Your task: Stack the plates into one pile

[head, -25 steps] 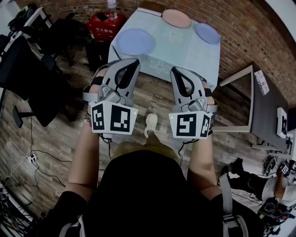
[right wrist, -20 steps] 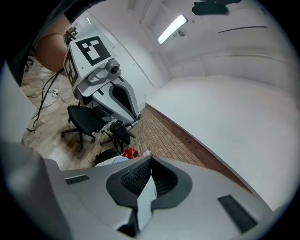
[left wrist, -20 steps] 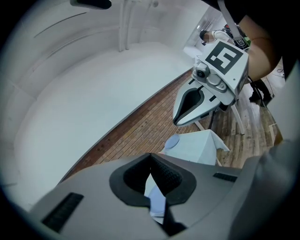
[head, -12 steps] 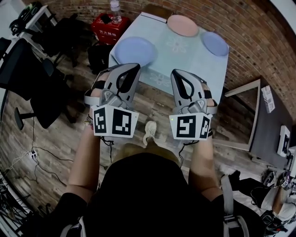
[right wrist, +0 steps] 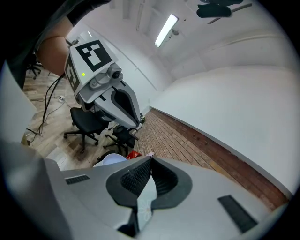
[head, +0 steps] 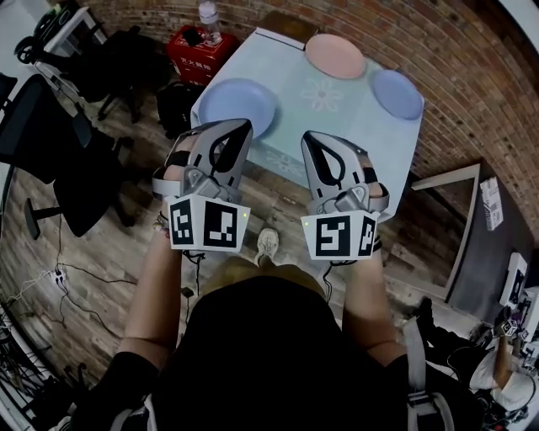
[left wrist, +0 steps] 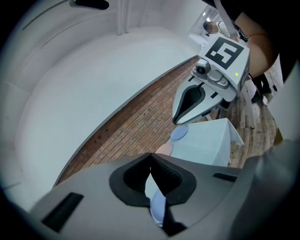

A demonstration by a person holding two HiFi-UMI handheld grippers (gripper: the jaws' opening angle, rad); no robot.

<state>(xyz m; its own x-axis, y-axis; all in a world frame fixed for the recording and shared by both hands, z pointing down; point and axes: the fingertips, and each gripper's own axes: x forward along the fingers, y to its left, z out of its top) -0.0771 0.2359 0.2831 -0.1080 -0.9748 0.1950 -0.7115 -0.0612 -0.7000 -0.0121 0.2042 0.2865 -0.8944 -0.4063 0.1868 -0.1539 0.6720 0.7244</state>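
**Head view.** The left tool (head: 238,128) and right tool (head: 310,139) are held side by side at frame centre, level with the near edge of the tabletop (head: 337,118). Three plates lie apart on the tabletop:
- a large blue plate (head: 236,105) at the left, with its near rim partly covered by the left tool;
- a pink plate (head: 334,55) at the far edge;
- a small blue plate (head: 397,93) at the right corner.

A red crate (head: 200,46) with a bottle (head: 208,15) on top stands at the upper left of the tabletop. Black office chairs (head: 50,160) occupy the left of the frame. A brick wall (head: 472,76) runs down the upper right.

**Left gripper view.** The jaws of the left tool meet tip to tip and grip nothing. The tabletop and the plates appear beyond them at lower centre. The right tool crosses the upper right of the frame.

**Right gripper view.** The jaws of the right tool also meet at the tips and hold nothing. The left tool fills the upper left, in front of a chair.
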